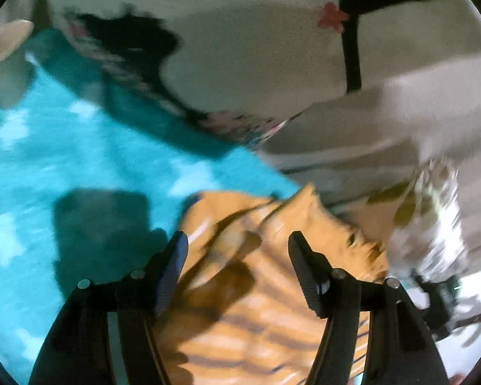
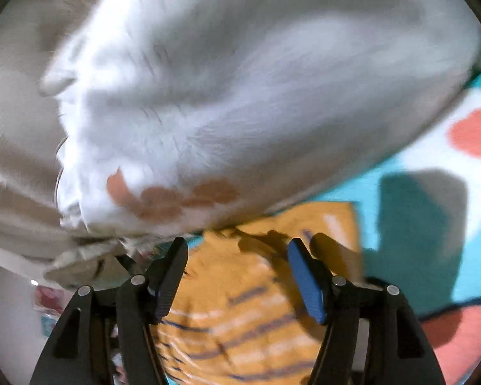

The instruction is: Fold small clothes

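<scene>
L gripper (image 1: 237, 240) jaws wide, nothing pinched — the orange striped top (image 1: 256, 288) lies rumpled under and between them. R gripper (image 2: 237, 247) likewise wide, empty, over the same top (image 2: 240, 320). Top sits on a teal blanket (image 1: 80, 166) w/ white patches; white garment (image 2: 240, 96) just beyond it — all blurred.

Both fisheye views are motion-blurred, dark-rimmed and bent at the edges; bright light casts hard shadows on the teal blanket (image 1: 80, 166)
</scene>
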Motion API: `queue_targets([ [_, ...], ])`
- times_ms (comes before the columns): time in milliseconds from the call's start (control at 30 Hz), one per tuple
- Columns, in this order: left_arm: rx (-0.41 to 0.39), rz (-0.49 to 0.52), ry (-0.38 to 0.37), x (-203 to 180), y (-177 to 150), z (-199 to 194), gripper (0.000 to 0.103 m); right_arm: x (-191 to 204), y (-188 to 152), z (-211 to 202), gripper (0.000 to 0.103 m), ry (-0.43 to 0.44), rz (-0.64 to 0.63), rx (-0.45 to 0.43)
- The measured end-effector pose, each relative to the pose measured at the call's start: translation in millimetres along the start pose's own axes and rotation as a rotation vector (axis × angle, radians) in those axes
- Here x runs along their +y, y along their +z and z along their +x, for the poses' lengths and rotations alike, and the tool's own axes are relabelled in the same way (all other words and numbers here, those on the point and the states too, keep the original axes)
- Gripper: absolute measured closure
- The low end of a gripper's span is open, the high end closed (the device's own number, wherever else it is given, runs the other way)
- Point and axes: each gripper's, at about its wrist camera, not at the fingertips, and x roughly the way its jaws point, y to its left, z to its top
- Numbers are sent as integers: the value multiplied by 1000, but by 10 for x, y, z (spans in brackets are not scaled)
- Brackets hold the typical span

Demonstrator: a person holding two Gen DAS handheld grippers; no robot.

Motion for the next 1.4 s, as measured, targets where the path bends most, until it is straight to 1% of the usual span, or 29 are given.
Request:
queue_targets([
  [67,-12,14,51,134,-196,-149,39,-98,-114,-183,33,-29,-17,-1],
  [167,-11,-6,61,326,-453,-289,37,-310,-378,-467,31,-52,-31,16],
  [233,-7,-39,37,452,-623,-384,34,-420,-605,-608,27,-54,-40,44],
  [367,4,-88,-42,625,-971,-455,24,-629,-1021,-758,26,-41,-47,104],
  [467,50,-105,-99,653,-1214,-379,24,-682,-1261,-737,26,-15,-27,130],
  [600,119,-93,-162,538,-1372,-197,24,-764,-1482,-617,26,26,6,165],
  [700,137,-63,-164,488,-1365,-90,24,-666,-1560,-452,26,35,2,190],
  [833,128,-59,-184,499,-1183,2,22,-549,-1556,-218,25,38,0,186],
  [900,126,-47,-192,472,-1071,64,22,-503,-1515,-74,23,60,22,176],
  [967,130,-28,-197,443,-980,121,20,-442,-1463,9,23,77,36,155],
  [1033,129,-2,-208,396,-894,170,16,-371,-1393,113,23,75,41,135],
  [1100,129,21,-216,337,-792,247,16,-305,-1332,205,23,74,42,117],
  [1167,130,23,-234,288,-697,332,16,-251,-1281,274,23,68,50,97],
  [1233,133,20,-228,243,-624,385,16,-225,-1230,317,24,64,79,68],
  [1267,136,18,-218,225,-601,401,20,-219,-1220,331,28,64,94,61],
  [1300,143,15,-185,203,-565,416,31,-241,-1211,339,44,59,115,54],
  [1333,165,12,-148,196,-538,440,68,-273,-1206,345,55,45,131,56],
  [1367,212,-6,-153,222,-515,482,77,-329,-1204,348,58,50,151,60],
  [1400,216,-34,-170,262,-511,463,79,-378,-1206,339,64,67,175,64],
])
